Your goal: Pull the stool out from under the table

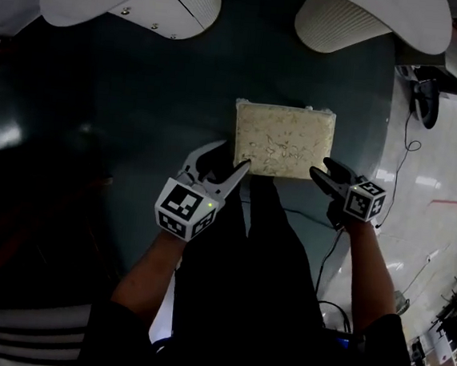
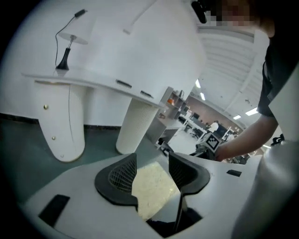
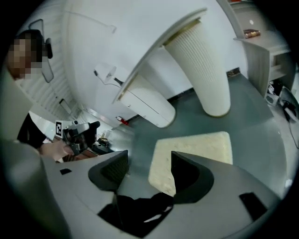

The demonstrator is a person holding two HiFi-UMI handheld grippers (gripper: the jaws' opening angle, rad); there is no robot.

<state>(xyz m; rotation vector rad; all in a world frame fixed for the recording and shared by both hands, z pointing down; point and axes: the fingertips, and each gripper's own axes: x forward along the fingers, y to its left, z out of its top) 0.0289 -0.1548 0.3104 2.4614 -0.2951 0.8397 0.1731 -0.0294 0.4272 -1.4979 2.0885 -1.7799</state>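
Stool (image 1: 282, 140) stands on the teal floor (image 1: 141, 89), on the near side of the white table legs (image 1: 365, 18), cream seat up. Left gripper (image 1: 233, 154): fingers partly open, empty. Right gripper (image 1: 320, 167): fingers apart, empty. Both hover over the stool's near corners.

right gripper (image 3: 148, 161): jaws apart, nothing held between the pads. seen through the gap and past the right-hand jaw, a cream square stool (image 3: 196, 151) stands on the grey-green floor (image 3: 254, 126). the stool is out from under the white table (image 3: 159, 51), near its ribbed cone leg (image 3: 205, 70). a smooth white leg (image 3: 149, 105) is further back. at the left edge, a hand (image 3: 53, 149) holds the left gripper (image 3: 84, 133), its marker cube showing.
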